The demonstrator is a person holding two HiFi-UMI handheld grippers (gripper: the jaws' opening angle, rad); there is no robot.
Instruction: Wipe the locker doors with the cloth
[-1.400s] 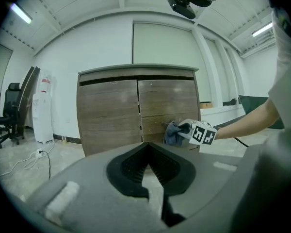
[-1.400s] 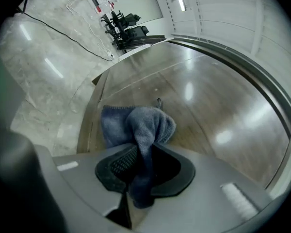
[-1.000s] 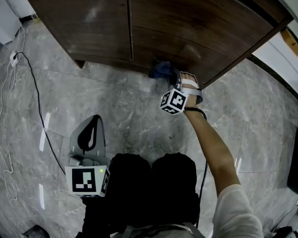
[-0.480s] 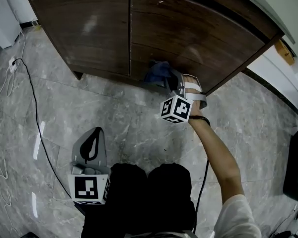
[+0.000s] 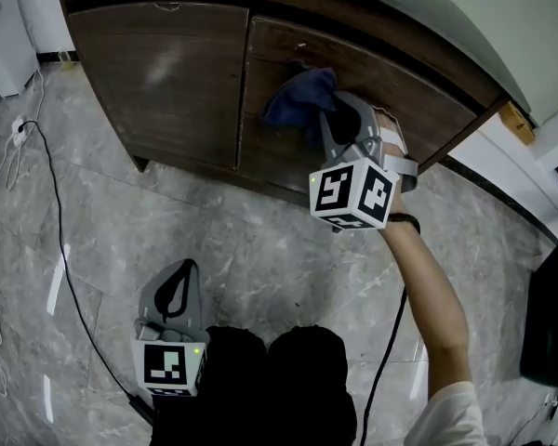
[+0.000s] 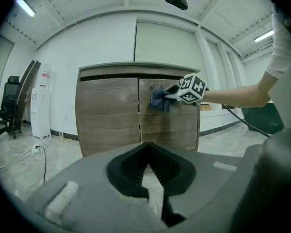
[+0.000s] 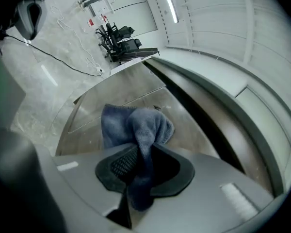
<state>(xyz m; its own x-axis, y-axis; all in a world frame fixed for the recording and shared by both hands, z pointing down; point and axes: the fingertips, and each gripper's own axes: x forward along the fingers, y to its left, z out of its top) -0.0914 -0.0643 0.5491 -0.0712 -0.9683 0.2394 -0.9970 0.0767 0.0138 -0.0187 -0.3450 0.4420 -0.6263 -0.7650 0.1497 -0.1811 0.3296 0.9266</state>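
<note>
Right gripper [image 5: 333, 117] is carried on a bare forearm [image 5: 428, 277] that reaches forward and up from the lower right, with the right hand [image 5: 391, 149] strapped in behind the marker cube. Left gripper [image 5: 175, 272] hangs low beside the person's knees, above the grey stone floor [image 5: 260, 240], pointed at the cabinet. A second ago the cloth was down at the bottom edge of the right locker door [image 5: 288, 156]; the arm has since risen, and the blue cloth [image 5: 298, 96] now lies against the upper part of that door, near the seam with the left locker door [image 5: 167, 72]. The right jaws are clamped on the cloth's gathered fold, the rest bunched ahead of them. The left jaws are closed together, with nothing between them.
</note>
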